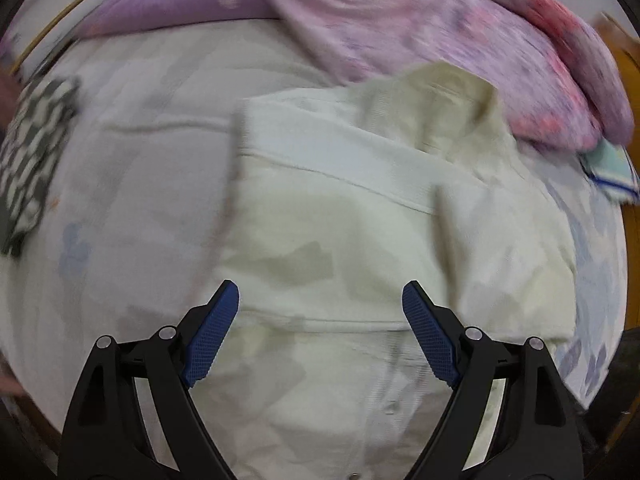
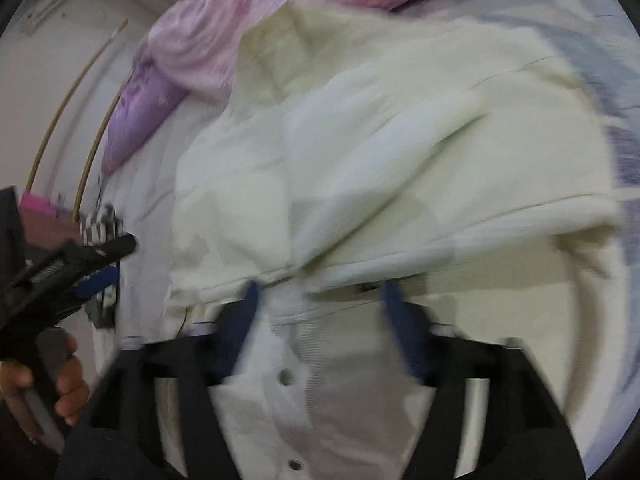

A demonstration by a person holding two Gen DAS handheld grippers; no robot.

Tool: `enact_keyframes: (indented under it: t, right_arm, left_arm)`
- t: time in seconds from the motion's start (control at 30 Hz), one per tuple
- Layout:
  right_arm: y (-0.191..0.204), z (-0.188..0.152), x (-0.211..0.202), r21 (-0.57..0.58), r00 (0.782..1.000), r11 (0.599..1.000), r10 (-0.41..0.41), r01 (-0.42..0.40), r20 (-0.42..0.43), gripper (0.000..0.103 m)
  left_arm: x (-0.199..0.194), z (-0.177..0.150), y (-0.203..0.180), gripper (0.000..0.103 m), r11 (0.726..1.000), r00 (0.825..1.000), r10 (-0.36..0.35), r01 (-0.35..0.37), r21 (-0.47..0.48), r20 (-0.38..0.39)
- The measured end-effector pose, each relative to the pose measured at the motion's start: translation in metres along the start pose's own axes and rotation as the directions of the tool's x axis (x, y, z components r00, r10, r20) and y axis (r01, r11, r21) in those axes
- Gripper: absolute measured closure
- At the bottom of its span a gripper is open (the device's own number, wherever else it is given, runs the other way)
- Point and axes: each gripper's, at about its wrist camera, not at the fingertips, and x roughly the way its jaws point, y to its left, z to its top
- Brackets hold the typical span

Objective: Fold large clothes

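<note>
Left wrist view, left to right. A checkered cloth lies far left of the left claw, on the pale sheet. The left claw's jaws stand wide apart, holding nothing; its blue pads hover over the cream jacket. The jacket spreads ahead of and beneath the claw, with its collar at the far end, ahead and to the right. A purple pillow lies far ahead on the left. A pink quilt lies bunched ahead on the right, just beyond the collar. A small towel with a blue stripe lies far right.

Right wrist view, left to right. The person's hand grips the left claw's handle at the left of the right claw. The left claw points over the sheet, with the checkered cloth just behind it. The right claw's jaws stand apart, astride a bunched jacket edge; the view is too blurred to tell whether the pads touch the fabric. Jacket snap buttons show between the fingers. The quilt lies ahead.
</note>
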Motion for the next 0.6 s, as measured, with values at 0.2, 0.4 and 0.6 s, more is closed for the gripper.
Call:
enact_keyframes:
  t: [0.2,0.4,0.6]
  right_arm:
    - [-0.066,0.018,-0.055,0.146,0.96,0.964,-0.243,0.222,0.139,0.035]
    - [-0.116,0.007,-0.071,0.283,0.956,0.935,-0.259,0.214,0.135,0.035]
    - [-0.145,-0.009,-0.075,0.336,0.961,0.919,-0.253,0.204,0.108,0.035]
  left_arm:
    - [0.028,-0.01,-0.109,0.018,0.971,0.999,-0.035,0.031,0.237,0.015]
    - [0.072,-0.024,-0.213,0.018,0.883,1.0,-0.023,0.021,0.47,-0.002]
    - [0.117,-0.025,-0.254,0.088,0.799,0.999,0.046,-0.05,0.599,0.022]
